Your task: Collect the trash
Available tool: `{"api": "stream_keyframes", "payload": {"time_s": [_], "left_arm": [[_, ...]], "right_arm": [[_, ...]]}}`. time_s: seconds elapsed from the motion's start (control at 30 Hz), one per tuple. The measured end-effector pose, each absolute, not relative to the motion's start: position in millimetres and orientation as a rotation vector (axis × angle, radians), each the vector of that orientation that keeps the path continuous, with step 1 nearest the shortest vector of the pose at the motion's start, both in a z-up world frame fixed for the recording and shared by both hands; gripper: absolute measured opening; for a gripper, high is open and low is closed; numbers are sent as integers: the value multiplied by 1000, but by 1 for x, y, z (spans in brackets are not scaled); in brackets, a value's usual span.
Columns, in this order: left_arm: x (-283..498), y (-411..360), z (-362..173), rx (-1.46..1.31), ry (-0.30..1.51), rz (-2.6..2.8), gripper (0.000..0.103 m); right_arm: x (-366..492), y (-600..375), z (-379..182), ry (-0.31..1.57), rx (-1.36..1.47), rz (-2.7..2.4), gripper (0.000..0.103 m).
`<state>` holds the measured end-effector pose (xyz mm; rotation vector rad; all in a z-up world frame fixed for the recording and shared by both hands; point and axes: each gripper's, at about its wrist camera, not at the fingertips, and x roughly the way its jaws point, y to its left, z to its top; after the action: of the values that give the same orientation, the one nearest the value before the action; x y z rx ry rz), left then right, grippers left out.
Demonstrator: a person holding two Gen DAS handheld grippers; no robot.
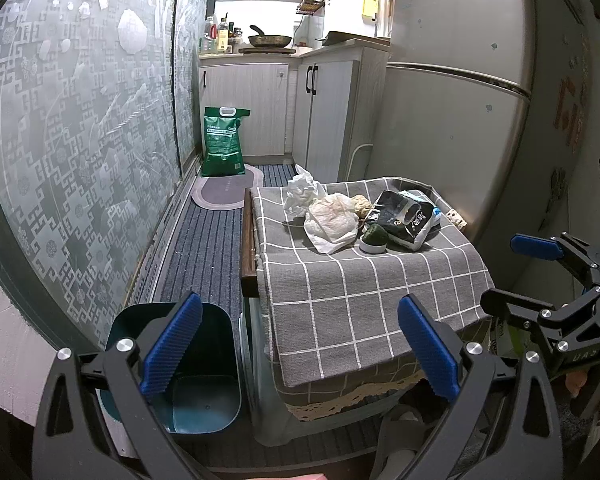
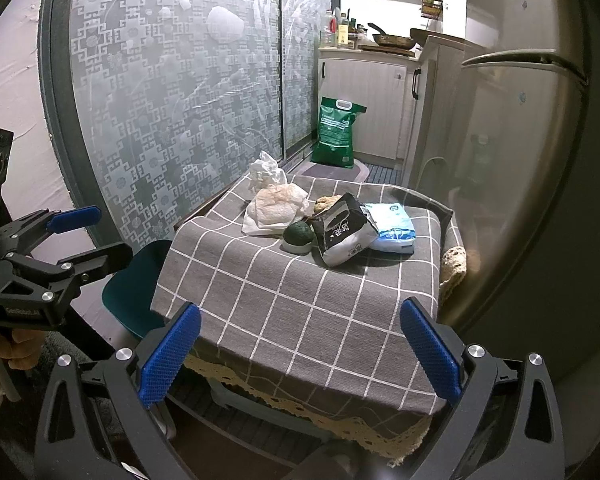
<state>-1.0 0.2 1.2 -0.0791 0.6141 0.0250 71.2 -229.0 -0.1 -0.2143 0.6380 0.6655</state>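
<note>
Both the left gripper [image 1: 300, 348] and right gripper [image 2: 300, 354] are held with jaws wide apart, empty. The trash is piled on the counter [image 2: 300, 300]; the crumpled paper [image 2: 274, 210] is judged light and soft, best pinched at a raised fold. The bin [image 1: 204, 380] stands beside.

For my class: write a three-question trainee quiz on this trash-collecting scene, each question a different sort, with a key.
1. True or false: the left claw is shut on the crumpled white tissue.
2. Multiple choice: where is the teal bin? A. on the checked tablecloth; B. on the floor beside the table, toward the patterned glass door; C. against the fridge.
3. Fill in: the dark green round item sits in a small white ____.

Key
1. False: both it and the right claw are open and empty.
2. B
3. Dish
</note>
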Motion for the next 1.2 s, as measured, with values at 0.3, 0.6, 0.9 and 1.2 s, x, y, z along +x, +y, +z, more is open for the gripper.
{"api": "stream_keyframes", "payload": {"time_s": [0.3,0.6,0.9,1.2], "left_arm": [[-1,0,1,-76,614,22,100],[-1,0,1,-76,614,24,100],[-3,4,3,-75,615,24,100],[-2,-3,3,-44,587,41,100]], "right_arm": [[71,-228,0,637,-216,665,100],[71,-227,0,637,-217,665,100],[70,-228,-1,637,-219,665,100],[70,-228,-1,643,-209,664,100]]}}
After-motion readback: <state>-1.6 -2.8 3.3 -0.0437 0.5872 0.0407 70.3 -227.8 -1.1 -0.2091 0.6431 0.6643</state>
